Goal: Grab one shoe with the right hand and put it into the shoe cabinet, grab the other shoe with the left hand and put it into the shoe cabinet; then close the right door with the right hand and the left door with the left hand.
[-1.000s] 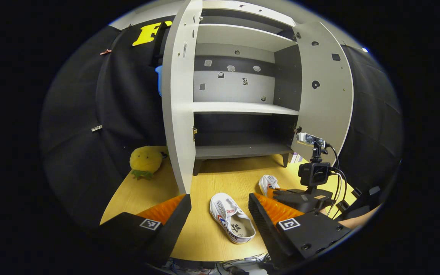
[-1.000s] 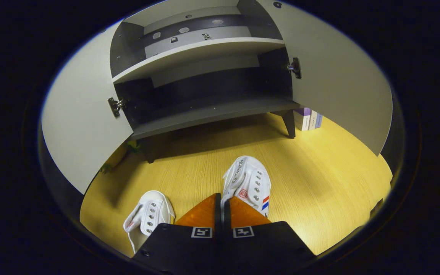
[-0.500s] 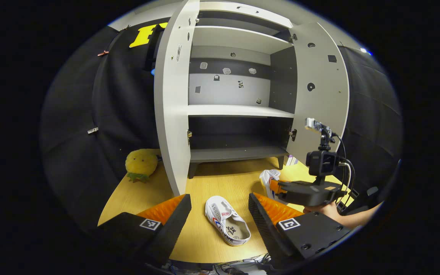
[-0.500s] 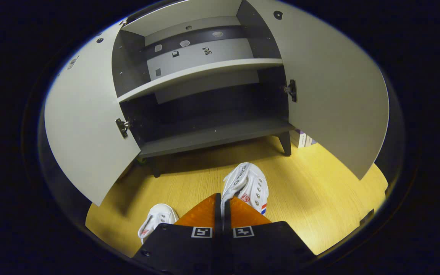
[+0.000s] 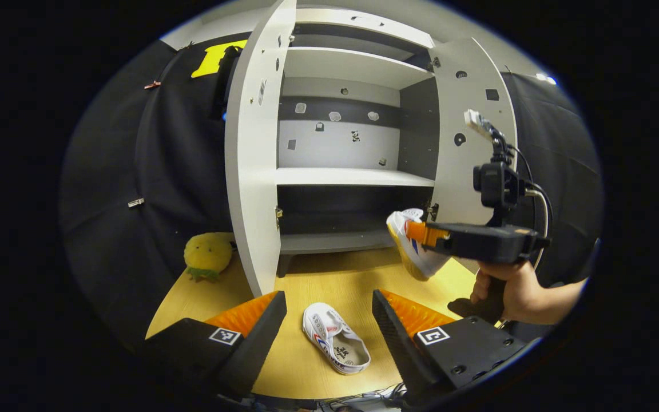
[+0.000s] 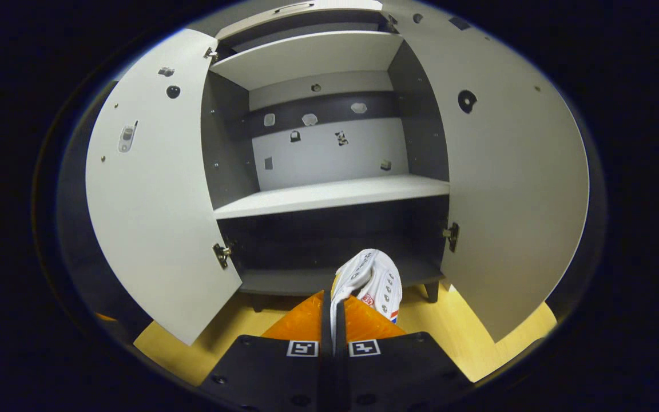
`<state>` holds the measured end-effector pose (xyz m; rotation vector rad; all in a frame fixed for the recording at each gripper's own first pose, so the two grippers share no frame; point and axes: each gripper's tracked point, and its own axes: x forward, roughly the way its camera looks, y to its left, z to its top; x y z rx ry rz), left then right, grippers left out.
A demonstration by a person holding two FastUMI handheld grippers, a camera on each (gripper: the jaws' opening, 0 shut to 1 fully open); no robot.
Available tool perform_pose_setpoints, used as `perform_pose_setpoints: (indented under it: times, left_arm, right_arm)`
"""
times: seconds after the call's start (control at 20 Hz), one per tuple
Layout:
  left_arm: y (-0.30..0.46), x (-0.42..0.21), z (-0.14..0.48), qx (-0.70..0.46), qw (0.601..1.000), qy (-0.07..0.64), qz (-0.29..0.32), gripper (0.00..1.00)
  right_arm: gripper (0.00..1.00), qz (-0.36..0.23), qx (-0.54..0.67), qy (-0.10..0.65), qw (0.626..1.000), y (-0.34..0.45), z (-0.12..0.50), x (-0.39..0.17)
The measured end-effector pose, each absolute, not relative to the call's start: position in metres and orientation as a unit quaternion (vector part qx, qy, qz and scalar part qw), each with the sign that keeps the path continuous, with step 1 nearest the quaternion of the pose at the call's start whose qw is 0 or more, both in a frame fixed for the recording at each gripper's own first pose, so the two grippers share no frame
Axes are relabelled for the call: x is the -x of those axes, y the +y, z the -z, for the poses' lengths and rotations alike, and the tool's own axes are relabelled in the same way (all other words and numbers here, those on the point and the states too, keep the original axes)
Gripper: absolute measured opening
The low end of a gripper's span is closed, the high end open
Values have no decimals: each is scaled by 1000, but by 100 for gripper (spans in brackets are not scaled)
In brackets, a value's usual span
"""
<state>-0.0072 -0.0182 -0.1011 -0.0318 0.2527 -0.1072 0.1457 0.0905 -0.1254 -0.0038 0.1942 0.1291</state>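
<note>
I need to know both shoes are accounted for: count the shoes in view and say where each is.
2. One white canvas shoe lies on the wooden tabletop between the left tongs. The other white canvas shoe is clamped, lifted, in the right tongs before the cabinet.

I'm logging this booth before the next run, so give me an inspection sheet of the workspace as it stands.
Surface: wooden table, bare around the shoes.
Job's things: one shoe lifted off the table in front of the cabinet; other shoe lying on the table; left door and right door open, shelves bare.
Clutter: yellow plush toy beside the left door.
Grippers: right gripper shut on the lifted shoe; left gripper open above the other shoe.
Cables: some at the table's front edge; one on the right gripper's camera.
Surroundings: black cloth wall.
</note>
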Motion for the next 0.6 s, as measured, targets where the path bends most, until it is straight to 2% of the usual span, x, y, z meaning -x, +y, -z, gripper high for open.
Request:
perform_pose_setpoints:
  times: [0.3, 0.6]
  left_arm:
    - [-15, 2, 83, 15, 993, 104, 56, 95]
    - [-16, -5, 64, 19, 995, 86, 49, 96]
  right_arm:
    - [4, -91, 31, 19, 995, 114, 31, -164]
    - [5, -96, 68, -20, 993, 122, -33, -225]
